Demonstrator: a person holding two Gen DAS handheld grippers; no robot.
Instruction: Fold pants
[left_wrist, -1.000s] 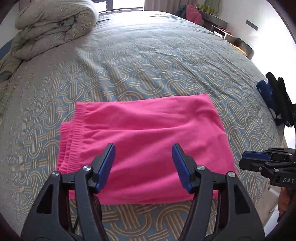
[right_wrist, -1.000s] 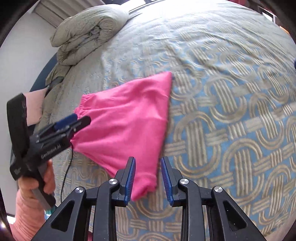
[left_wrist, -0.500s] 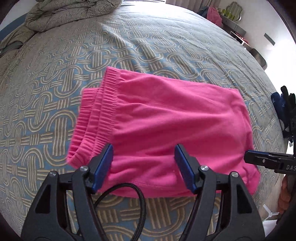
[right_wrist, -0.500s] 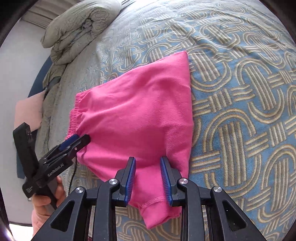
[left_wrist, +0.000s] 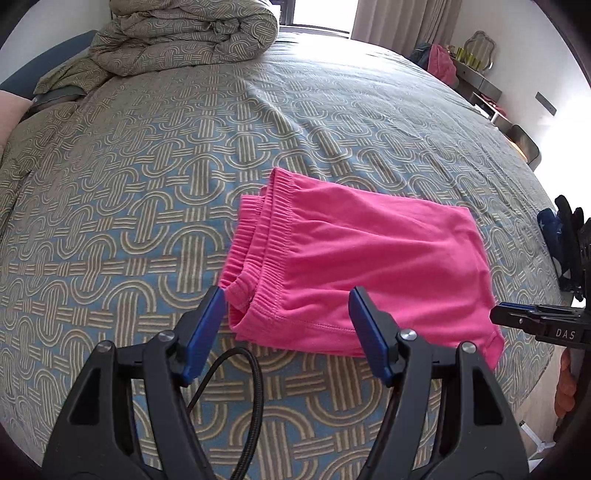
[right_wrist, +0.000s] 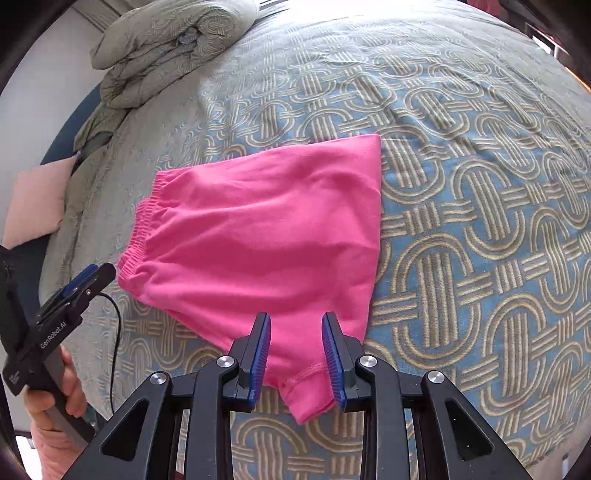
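Bedroom, patterned blue-tan bedspread (left_wrist: 155, 192) covering the bed, rolled duvet (left_wrist: 184, 33) at the far end. Folded pink pants (left_wrist: 354, 266) lie flat near the bed's near edge, waistband to the left. Left gripper (left_wrist: 288, 332) spread wide, nothing between the pads, hovering at the waistband corner; black cable (left_wrist: 255, 387) loops below it. Only the left view shows the stacked ribbed waistband layers, plus window, curtain and a side shelf (left_wrist: 476, 77). Right gripper (right_wrist: 295, 354) partly apart, straddling the pants' hem corner, pads not pressing the cloth. Only the right view shows the person's hand (right_wrist: 70, 391) on the left gripper's handle, a pink pillow (right_wrist: 37, 203), and the pants' far straight edge.
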